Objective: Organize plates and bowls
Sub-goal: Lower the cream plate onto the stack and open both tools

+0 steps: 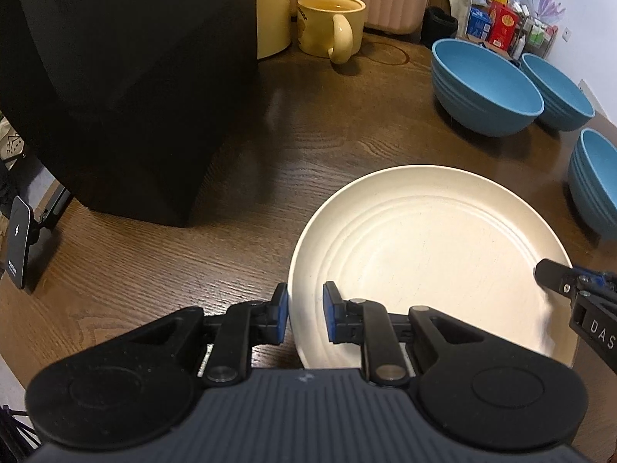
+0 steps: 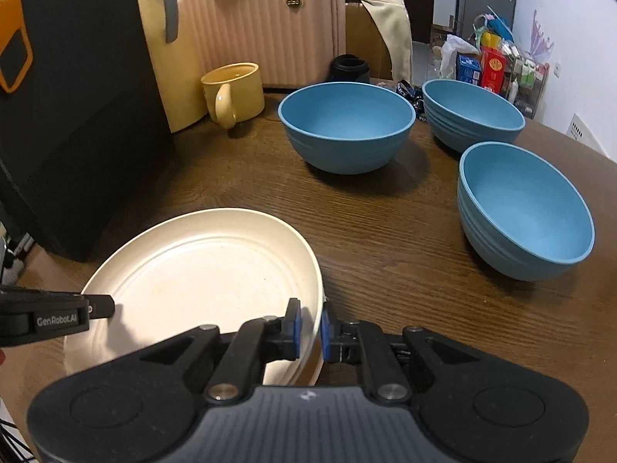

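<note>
The round cream plastic plate (image 1: 428,266) lies near on the brown wooden tabletop (image 1: 162,266). The left hand-held gripper (image 1: 305,314) and right hand-held gripper (image 2: 309,328) pinch opposite rims, apparently for a balanced two-sided hold. Three blue bowls (image 2: 347,131) stand farther right.

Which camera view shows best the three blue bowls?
The right wrist view: all three blue bowls stand whole and apart on the table. The left wrist view squeezes them at its right edge, where one is cut off.
</note>
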A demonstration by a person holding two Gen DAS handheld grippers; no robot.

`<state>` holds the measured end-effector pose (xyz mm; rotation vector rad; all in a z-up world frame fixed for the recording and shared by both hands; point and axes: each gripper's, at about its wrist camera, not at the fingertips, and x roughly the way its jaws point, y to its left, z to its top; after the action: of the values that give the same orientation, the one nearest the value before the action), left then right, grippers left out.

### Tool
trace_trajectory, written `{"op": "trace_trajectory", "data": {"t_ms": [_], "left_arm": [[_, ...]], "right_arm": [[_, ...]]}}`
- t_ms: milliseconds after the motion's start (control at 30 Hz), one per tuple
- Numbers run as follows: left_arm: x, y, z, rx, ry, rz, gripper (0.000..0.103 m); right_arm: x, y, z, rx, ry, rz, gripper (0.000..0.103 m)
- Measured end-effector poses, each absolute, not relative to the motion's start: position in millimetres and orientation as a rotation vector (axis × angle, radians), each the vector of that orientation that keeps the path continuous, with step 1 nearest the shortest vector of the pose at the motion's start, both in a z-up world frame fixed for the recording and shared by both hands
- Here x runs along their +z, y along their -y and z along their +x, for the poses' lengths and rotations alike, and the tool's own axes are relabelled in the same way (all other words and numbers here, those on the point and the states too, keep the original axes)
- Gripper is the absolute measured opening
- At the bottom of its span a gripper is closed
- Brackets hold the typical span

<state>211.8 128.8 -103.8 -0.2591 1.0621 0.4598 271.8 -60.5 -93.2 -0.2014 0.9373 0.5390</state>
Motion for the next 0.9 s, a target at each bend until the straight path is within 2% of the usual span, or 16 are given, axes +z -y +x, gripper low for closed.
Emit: {"op": "trace_trajectory", "data": {"t_ms": [567,733,833,867,900], "left_arm": [[-111.3,-121.7,217.5,0.465,-1.066,-0.184,0.018],[-111.3,-121.7,216.5,0.460,-1.069,-0.191,0.021],[-111.0,-126.5,214.1,0.458,-1.081,-0.224,0.035],[-110.3,-128.4,212.8,0.464,-1.080,-0.232,0.044],[-108.4,-130.6,210.7,0.465,-1.074,-0.241,0.049]], "right_arm": [[-110.1,49.8,265.2,0.518,-0.924,-0.320,0.014],[-111.2,50.0,264.2,0.515,-0.915,-0.325,0.014],[-110.1,51.8,265.2,0.517,-0.930,-0.311,0.015],[-109.1,53.1,265.1,0.516,-0.937,-0.305,0.017],[-108.0,54.1,265.8,0.516,-0.944,-0.298,0.024]]}}
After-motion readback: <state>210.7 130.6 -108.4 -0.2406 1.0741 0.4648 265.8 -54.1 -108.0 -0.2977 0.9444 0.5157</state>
